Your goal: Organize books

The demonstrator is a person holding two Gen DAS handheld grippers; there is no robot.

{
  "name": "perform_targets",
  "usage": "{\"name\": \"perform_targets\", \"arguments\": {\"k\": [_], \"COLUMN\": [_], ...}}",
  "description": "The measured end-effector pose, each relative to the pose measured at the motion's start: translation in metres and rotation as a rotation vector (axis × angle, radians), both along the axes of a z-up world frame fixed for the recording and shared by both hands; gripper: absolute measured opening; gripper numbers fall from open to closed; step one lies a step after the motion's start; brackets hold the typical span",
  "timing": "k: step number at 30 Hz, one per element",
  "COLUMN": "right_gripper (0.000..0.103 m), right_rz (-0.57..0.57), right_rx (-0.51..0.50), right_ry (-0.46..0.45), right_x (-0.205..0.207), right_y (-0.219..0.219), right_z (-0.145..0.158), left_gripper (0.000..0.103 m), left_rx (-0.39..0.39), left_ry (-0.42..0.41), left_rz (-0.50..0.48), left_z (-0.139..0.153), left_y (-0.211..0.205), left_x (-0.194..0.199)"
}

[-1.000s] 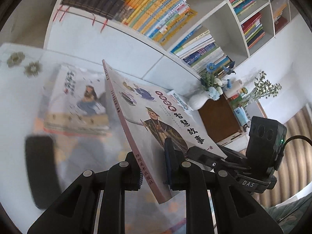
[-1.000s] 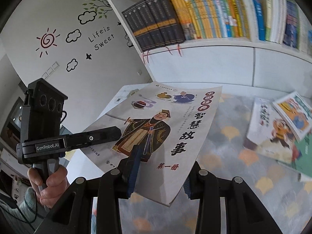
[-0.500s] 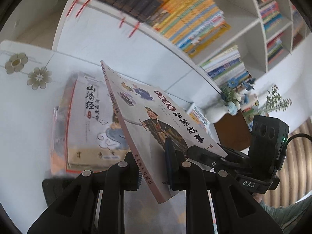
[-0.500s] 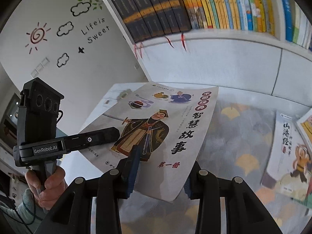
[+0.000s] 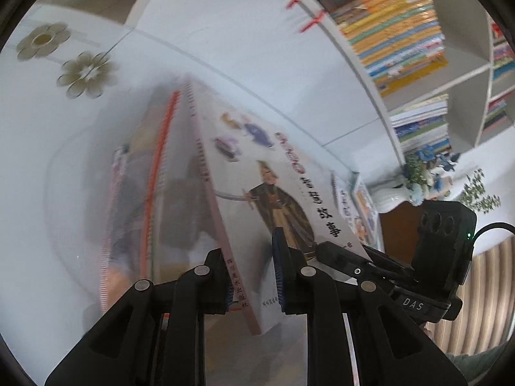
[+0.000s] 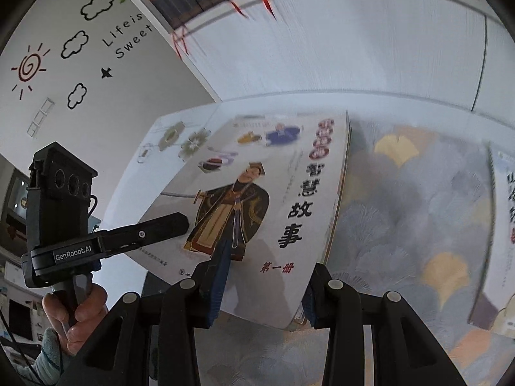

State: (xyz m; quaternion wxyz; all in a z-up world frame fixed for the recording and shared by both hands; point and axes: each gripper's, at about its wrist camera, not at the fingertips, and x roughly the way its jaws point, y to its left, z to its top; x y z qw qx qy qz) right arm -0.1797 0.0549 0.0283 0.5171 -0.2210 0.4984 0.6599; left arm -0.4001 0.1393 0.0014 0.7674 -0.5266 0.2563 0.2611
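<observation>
A thin picture book (image 5: 257, 177) with a robed figure and Chinese title on its cover hangs tilted over the table, held by both grippers. My left gripper (image 5: 252, 276) is shut on the book's spine edge near its lower corner. My right gripper (image 6: 264, 289) is shut on the book's (image 6: 283, 193) bottom edge, one pad on the cover and the other beneath. The left gripper's finger (image 6: 167, 228) lies on the cover's left side in the right wrist view. Just below and left of the held book lies a blurred stack of books (image 5: 151, 193) with an orange spine.
The table carries a grey cloth with yellow leaves (image 6: 418, 209). Another picture book (image 6: 502, 225) lies at the right. A white bookcase (image 5: 402, 32) full of books stands behind the table. A white vase with flowers (image 5: 396, 196) sits at the right. A hand (image 6: 77, 312) grips the left handle.
Both grippers have come down and forward with the book held between them. The stack on the table now looms close beneath the book's left edge.
</observation>
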Motion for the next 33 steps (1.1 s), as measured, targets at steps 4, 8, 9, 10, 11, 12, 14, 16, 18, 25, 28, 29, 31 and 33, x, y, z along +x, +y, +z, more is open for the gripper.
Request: {"name": "perform_targets", "arguments": {"k": [4,8,9,10,11,12,14,16,18,25,28,29,31,33], "right_gripper": [0.037,0.038,0.038,0.038,0.038,0.038,0.039,0.041,0.046,0.053,0.054,0.054,0.054,0.054], "right_rz": [-0.02,-0.023,-0.021,-0.018,-0.014,-0.013,-0.014,-0.028,-0.046,-0.226,-0.32,-0.349,-0.397,-0.438], "right_rx": [-0.03,-0.058,-0.051,-0.05,-0.052,-0.057,-0.078,-0.09,-0.088,-0.075,-0.062,-0.055,-0.046,-0.036], "right_ry": [0.006,0.043,0.046,0.049,0.061,0.073,0.099,0.092,0.092,0.108,0.115,0.117,0.119,0.128], "right_x": [-0.002,-0.005,-0.005,-0.004,-0.003,-0.001,0.006,0.019,0.03,0.1,0.138,0.15,0.173,0.196], "right_y": [0.004,0.007,0.006,0.004,0.002,0.0,-0.01,-0.028,-0.048,-0.174,-0.219,-0.233,-0.253,-0.271], "right_z": [-0.014,-0.027,-0.027,-0.028,-0.028,-0.028,-0.026,-0.022,-0.017,0.008,0.018,0.022,0.027,0.033], "left_gripper": [0.016,0.018,0.019,0.019,0.019,0.019,0.019,0.019,0.019,0.019,0.019,0.019,0.02,0.026], "left_rx": [-0.021,-0.016,-0.003,0.012,0.025,0.029,0.027,0.024,0.03,0.101,0.145,0.159,0.181,0.194], "left_ry": [0.022,0.062,0.079,0.104,0.132,0.151,0.167,0.174,0.184,0.171,0.172,0.171,0.163,0.158], "left_rz": [0.059,0.126,0.149,0.164,0.173,0.175,0.179,0.17,0.145,-0.047,-0.148,-0.178,-0.234,-0.277], "left_z": [-0.01,-0.013,-0.011,-0.008,-0.005,-0.002,0.003,0.008,0.019,0.053,0.064,0.067,0.077,0.083], "left_y": [0.005,0.005,0.003,0.001,-0.002,-0.006,-0.014,-0.025,-0.04,-0.09,-0.113,-0.121,-0.14,-0.158], "left_x": [-0.012,-0.028,-0.032,-0.034,-0.036,-0.038,-0.043,-0.046,-0.042,0.03,0.08,0.097,0.134,0.167]}}
